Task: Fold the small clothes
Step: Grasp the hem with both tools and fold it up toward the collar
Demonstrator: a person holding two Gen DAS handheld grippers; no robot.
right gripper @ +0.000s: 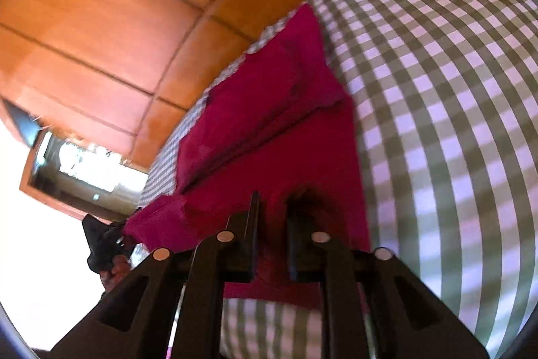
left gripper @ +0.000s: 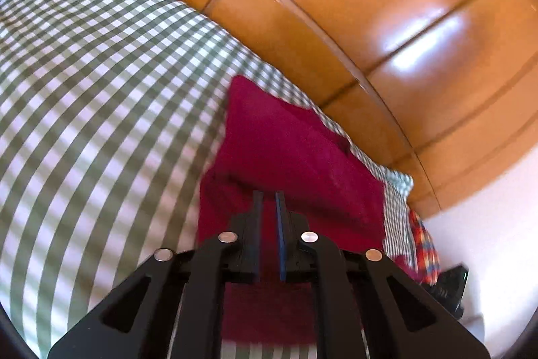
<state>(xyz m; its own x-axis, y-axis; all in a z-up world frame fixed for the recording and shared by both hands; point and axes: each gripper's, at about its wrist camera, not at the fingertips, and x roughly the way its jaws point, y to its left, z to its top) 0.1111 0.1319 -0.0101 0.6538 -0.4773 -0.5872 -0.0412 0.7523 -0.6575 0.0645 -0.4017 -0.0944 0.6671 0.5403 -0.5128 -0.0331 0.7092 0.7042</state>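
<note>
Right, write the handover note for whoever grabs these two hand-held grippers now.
Left hand-held gripper: shut on the red cloth.
Right hand-held gripper: shut on the same cloth's near edge.
Where: cloth lies on the checked cover, at the edge next to the tiled floor; near edge raised, a thicker folded part beyond it.
Done: both near corners gripped and lifted.
Left: carry the near edge over the far part, lay it flat, let go. Pictures are blurred, so fold count is unclear.
</note>
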